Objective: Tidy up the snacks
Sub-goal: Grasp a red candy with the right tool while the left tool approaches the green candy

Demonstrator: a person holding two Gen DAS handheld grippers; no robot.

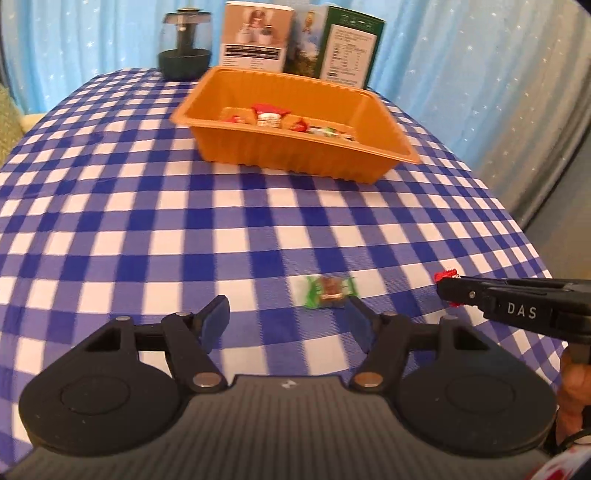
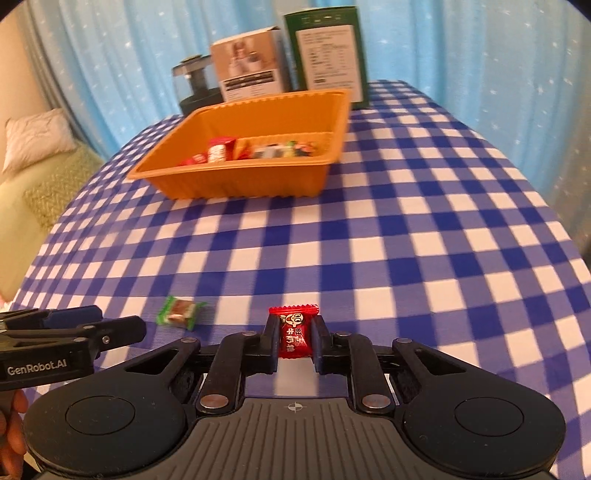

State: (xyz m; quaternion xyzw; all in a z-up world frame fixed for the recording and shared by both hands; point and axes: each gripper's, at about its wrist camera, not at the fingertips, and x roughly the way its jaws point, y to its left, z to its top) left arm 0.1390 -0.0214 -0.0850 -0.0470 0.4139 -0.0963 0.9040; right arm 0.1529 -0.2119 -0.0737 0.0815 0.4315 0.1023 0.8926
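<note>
An orange tray holding several wrapped snacks stands on the checked tablecloth toward the far side. A green-wrapped candy lies on the cloth just ahead of my left gripper, near its right finger. The left gripper is open and empty. My right gripper is shut on a red-wrapped candy, held low over the cloth. In the left wrist view the right gripper comes in from the right with a bit of the red candy showing at its tip. The left gripper shows at the left of the right wrist view.
Behind the tray stand a white box, a green box and a dark glass-topped jar. Blue curtains hang behind the table. A bed with a pillow lies off the table's left.
</note>
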